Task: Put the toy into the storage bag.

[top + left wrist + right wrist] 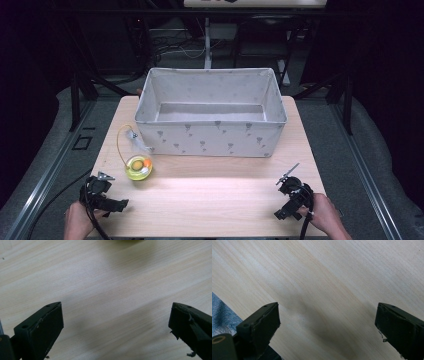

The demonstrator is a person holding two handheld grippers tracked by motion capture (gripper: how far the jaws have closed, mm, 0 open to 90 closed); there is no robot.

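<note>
A small round yellow-green container [138, 167] with a thin yellow loop handle rests on the wooden table [210, 200], just left of the box's front corner. A large grey fabric box [211, 111] with a small printed pattern stands open at the table's middle and back. My left gripper [102, 192] is held low at the table's front left, close to the yellow container. Its jaws stand wide apart over bare wood [112, 302]. My right gripper [292, 195] is at the front right, jaws also wide open above bare wood [327, 297]. Neither holds anything.
The box's inside looks empty from here. A strip of blue denim [222, 315] shows past the table edge in the right gripper view. Dark metal frame legs [75, 95] and cables surround the table. Bare wood lies between the two grippers.
</note>
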